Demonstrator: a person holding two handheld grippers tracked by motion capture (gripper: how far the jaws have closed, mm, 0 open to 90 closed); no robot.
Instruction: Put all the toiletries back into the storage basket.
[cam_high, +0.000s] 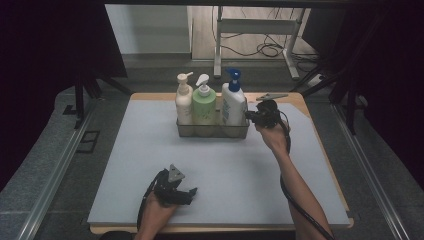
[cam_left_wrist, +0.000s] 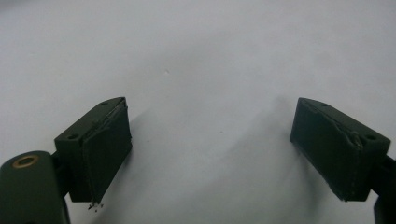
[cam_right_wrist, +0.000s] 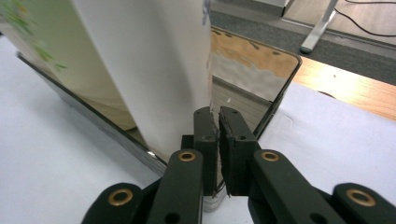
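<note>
Clear tray (cam_right_wrist: 275, 88) wall is clamped by the right hand-held gripper (cam_right_wrist: 218, 135), bottles cropped; left hand-held gripper (cam_left_wrist: 210, 149) gapes empty.

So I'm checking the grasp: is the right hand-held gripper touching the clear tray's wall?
Touching. The right gripper view shows the right hand-held gripper with its jaws pinched on the clear tray's end wall.

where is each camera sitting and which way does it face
High view: above the person's side, looking forward and down on the table; both forearms enter from the bottom, left gripper low on the mat, right gripper at the clear tray of three pump bottles.
Left gripper view: rides the left gripper, facing down at bare mat, jaws wide apart.
Right gripper view: rides the right gripper, jaws pinched on the tray wall.
Shared: the tray and the white bottle appear in the high and right gripper views.
</note>
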